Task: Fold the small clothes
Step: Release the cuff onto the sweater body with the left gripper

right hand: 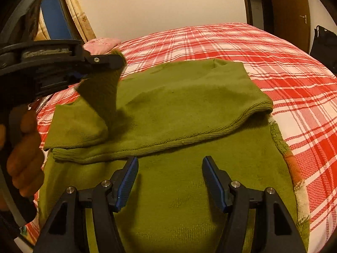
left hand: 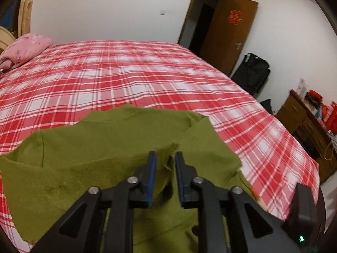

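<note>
Left gripper [left hand: 165, 158]: jaws a little apart, a pinch of the green sweater [right hand: 189, 97] standing between them. From the right wrist view the cloth hangs from the tips, pulled up in a peak off the left side of the garment. I can't tell whether the pads bite or the fabric is slipping free. My hand [right hand: 25, 147] is on that gripper's handle.

Sweater lies on the bed [right hand: 284, 48], on the red plaid sheet, near my edge. Far part is already folded over toward me, its ribbed hem [right hand: 189, 140] running across the middle, 1 layer on top of the other.

Right gripper [right hand: 170, 181]: jaws wide apart, nothing between them, hovering over the near half of the sweater just short of the hem.

Step, as I read it: laying the left flap down onto the folded body. Next: let the left pinch go fully and lift clear without dragging the cloth, then bring the right jaws onto the right edge to fold it in to match.
</note>
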`<action>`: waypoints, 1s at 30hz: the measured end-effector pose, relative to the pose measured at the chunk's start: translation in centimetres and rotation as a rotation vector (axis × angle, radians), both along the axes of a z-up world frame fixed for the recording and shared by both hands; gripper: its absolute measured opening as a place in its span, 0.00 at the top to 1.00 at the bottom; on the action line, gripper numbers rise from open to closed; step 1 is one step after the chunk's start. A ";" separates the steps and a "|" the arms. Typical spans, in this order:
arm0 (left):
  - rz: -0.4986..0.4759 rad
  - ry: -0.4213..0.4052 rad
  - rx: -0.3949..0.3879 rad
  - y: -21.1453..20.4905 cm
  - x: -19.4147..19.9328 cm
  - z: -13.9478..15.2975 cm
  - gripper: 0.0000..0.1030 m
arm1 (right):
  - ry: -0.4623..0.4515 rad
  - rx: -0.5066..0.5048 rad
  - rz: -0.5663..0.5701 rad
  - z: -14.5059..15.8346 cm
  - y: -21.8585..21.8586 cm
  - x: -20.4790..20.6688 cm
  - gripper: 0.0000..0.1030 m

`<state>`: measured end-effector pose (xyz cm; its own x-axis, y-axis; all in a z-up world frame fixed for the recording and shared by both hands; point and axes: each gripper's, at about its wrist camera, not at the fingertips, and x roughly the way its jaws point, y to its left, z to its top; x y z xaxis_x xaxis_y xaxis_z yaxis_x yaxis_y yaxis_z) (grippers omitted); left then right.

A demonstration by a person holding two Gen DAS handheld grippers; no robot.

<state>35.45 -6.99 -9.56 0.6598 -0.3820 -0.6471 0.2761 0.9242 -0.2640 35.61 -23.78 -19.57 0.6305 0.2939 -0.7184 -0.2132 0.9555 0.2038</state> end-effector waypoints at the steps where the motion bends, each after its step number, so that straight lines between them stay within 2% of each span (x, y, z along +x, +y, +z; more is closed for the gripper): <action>1: -0.006 -0.018 0.010 0.2 -0.6 0.3 0.68 | -0.001 0.000 -0.001 0.0 -0.1 0.0 0.38; 3: 0.003 -0.053 0.037 1.3 -2.1 0.6 0.41 | -0.003 0.005 -0.008 0.0 -0.4 0.1 0.38; 5: 0.014 -0.066 0.058 3.0 -3.4 0.4 0.38 | 0.000 0.014 -0.005 0.1 -0.5 0.1 0.38; 10: 0.142 0.019 0.213 10.1 -6.5 -3.0 0.38 | -0.006 0.044 0.020 1.9 -1.0 0.3 0.38; 13: 0.236 0.073 0.256 14.2 -7.9 -5.4 0.38 | 0.007 0.073 0.022 2.9 -1.2 1.7 0.38; 16: 0.292 0.123 0.232 16.5 -8.3 -7.3 0.37 | 0.039 0.069 0.023 3.1 -0.6 4.1 0.38; 20: 0.320 0.126 0.173 17.1 -8.2 -8.5 0.33 | 0.098 0.058 0.041 2.4 0.9 7.8 0.38; 24: 0.326 0.114 0.138 16.8 -7.1 -8.0 0.32 | 0.139 0.011 0.055 1.0 2.9 10.7 0.40; 30: 0.318 0.079 0.064 16.7 -7.9 -6.7 0.24 | 0.126 -0.057 0.076 0.3 4.1 11.3 0.47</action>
<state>27.51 9.74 -16.30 0.6867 -0.1221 -0.7166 -0.0475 0.9761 -0.2119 46.92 -19.70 -19.24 0.5120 0.2943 -0.8070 -0.2620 0.9482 0.1796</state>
